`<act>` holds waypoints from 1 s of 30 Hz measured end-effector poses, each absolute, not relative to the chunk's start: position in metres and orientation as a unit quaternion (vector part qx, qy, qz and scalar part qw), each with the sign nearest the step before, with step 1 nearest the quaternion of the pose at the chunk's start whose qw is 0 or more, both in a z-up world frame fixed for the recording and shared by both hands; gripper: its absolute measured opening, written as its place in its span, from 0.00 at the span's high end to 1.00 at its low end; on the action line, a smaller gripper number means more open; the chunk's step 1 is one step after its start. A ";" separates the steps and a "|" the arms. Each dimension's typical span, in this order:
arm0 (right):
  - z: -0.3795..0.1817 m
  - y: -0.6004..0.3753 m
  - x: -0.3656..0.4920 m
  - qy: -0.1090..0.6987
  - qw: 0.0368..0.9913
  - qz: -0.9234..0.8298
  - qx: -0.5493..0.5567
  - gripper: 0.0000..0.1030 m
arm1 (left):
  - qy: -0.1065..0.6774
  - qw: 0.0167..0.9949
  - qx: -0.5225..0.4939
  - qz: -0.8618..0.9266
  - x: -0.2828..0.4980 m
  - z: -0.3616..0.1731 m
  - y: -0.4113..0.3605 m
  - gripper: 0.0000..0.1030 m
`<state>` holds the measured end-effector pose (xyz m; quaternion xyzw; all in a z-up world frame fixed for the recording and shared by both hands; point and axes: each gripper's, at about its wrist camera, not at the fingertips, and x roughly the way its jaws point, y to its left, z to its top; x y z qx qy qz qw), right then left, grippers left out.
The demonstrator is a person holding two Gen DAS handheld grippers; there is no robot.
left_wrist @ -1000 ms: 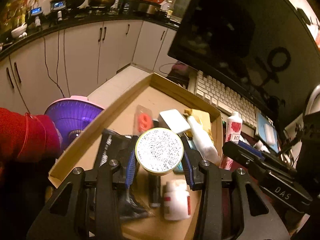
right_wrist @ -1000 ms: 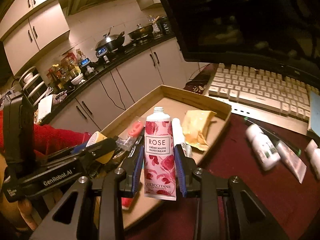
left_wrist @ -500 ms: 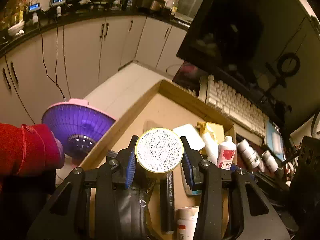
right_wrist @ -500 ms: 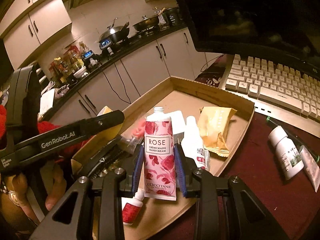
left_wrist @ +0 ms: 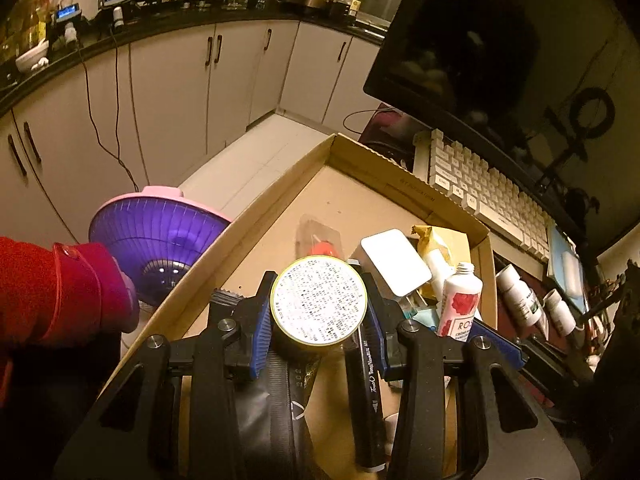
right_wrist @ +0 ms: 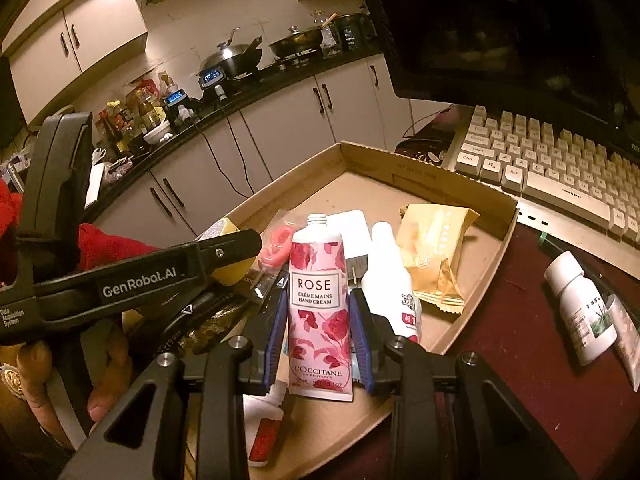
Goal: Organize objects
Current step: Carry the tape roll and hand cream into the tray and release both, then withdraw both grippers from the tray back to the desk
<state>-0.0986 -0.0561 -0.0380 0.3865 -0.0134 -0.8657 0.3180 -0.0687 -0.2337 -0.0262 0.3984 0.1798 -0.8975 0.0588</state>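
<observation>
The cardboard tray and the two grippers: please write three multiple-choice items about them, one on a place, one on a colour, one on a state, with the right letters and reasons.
1. Where does the gold snack packet lie?
A. inside the cardboard tray
B. on the keyboard
C. on the kitchen counter

2. What colour is the lettering "ROSE" panel's tube, the hand cream tube?
A. green with leaves
B. white and pink with red roses
C. plain black

3. What is the state of the left gripper?
A. open and empty
B. shut on a pen
C. shut on the round tin

Answers: 1 A, the packet rests on the tray floor near its far right corner. 2 B, the right wrist view shows roses printed on the tube held by the right gripper. 3 C, both blue pads press the tin's sides.
</observation>
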 end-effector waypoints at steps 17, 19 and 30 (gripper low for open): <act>-0.025 -0.046 -0.086 -0.027 0.315 -0.871 0.375 0.48 | 0.189 0.051 0.380 -0.904 -0.056 -0.022 -0.224 0.47; -0.023 -0.039 -0.083 -0.035 0.316 -0.871 0.375 0.48 | 0.194 0.046 0.369 -0.908 -0.050 -0.016 -0.221 0.47; -0.017 0.028 -0.063 -0.050 0.263 -0.887 0.375 0.40 | 0.171 -0.008 0.341 -0.924 -0.032 0.016 -0.168 0.46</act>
